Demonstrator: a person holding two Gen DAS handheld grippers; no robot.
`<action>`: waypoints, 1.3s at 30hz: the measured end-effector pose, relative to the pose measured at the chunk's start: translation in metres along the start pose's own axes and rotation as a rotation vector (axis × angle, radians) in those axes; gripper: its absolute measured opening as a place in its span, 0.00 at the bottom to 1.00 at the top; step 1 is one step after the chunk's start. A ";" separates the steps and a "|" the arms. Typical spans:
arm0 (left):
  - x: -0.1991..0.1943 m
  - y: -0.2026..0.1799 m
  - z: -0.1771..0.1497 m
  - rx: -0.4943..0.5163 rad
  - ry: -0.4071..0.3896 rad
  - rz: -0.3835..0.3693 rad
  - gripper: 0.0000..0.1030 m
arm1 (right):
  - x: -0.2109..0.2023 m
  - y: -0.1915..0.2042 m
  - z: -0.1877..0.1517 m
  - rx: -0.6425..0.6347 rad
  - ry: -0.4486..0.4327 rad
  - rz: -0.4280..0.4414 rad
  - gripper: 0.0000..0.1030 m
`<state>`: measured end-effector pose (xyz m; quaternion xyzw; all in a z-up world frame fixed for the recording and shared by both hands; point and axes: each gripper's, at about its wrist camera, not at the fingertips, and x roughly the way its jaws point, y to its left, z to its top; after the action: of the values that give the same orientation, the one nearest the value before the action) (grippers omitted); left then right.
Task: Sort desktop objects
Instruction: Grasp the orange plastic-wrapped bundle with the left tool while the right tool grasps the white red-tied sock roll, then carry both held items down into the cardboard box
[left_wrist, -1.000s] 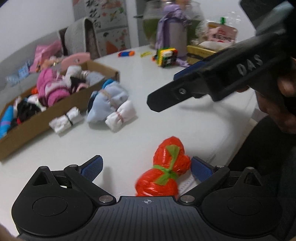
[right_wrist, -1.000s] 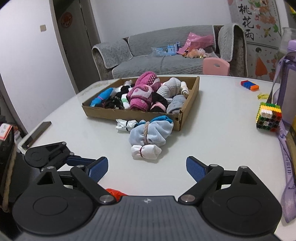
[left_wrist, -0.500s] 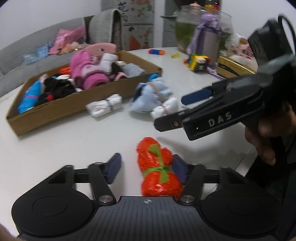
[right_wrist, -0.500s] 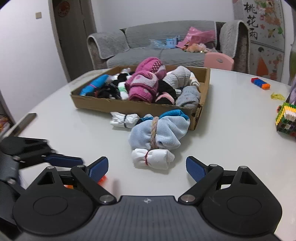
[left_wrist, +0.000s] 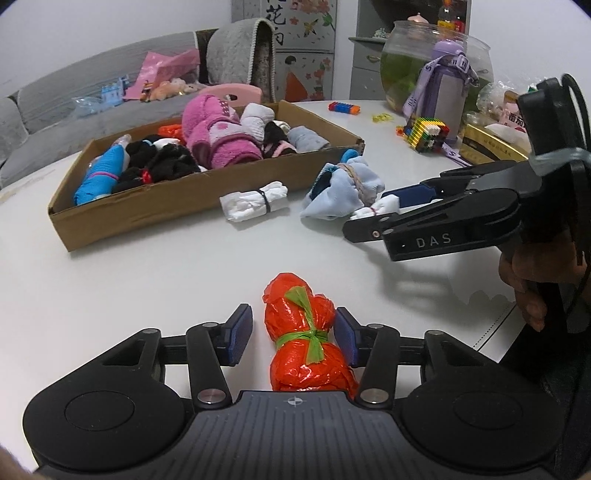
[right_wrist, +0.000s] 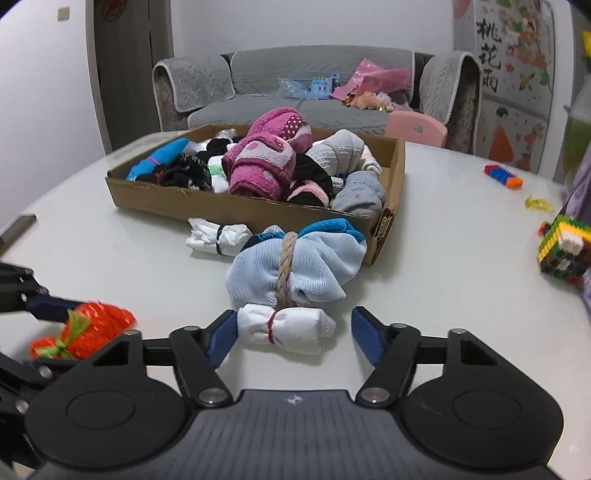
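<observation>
We see an orange-red bundle (left_wrist: 308, 343) tied with a green strip between our left hand-held gripper's (left_wrist: 293, 338) blue pads. Between our right hand-held gripper's (right_wrist: 293, 338) blue pads lies a white sock roll (right_wrist: 284, 328) banded in dark red. Just beyond it sits a pale blue sock bundle (right_wrist: 299, 266) with a braided beige tie. The cardboard box (right_wrist: 258, 208) is brown, holding a pink dotted towel roll (right_wrist: 269, 162). The counter (right_wrist: 443, 258) is white.
</observation>
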<state>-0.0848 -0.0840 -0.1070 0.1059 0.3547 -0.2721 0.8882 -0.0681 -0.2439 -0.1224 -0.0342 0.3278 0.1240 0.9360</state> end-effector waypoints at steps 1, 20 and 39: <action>-0.001 0.001 0.000 -0.004 0.000 0.002 0.52 | 0.000 0.000 0.000 -0.003 -0.002 0.001 0.52; -0.016 0.018 -0.009 -0.066 0.015 0.078 0.41 | -0.022 -0.015 -0.010 0.076 -0.006 0.033 0.45; -0.047 0.051 0.004 -0.080 -0.018 0.164 0.40 | -0.042 -0.068 0.000 0.278 -0.042 0.078 0.45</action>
<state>-0.0825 -0.0242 -0.0719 0.0965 0.3474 -0.1853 0.9142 -0.0824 -0.3179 -0.0972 0.1111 0.3230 0.1143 0.9329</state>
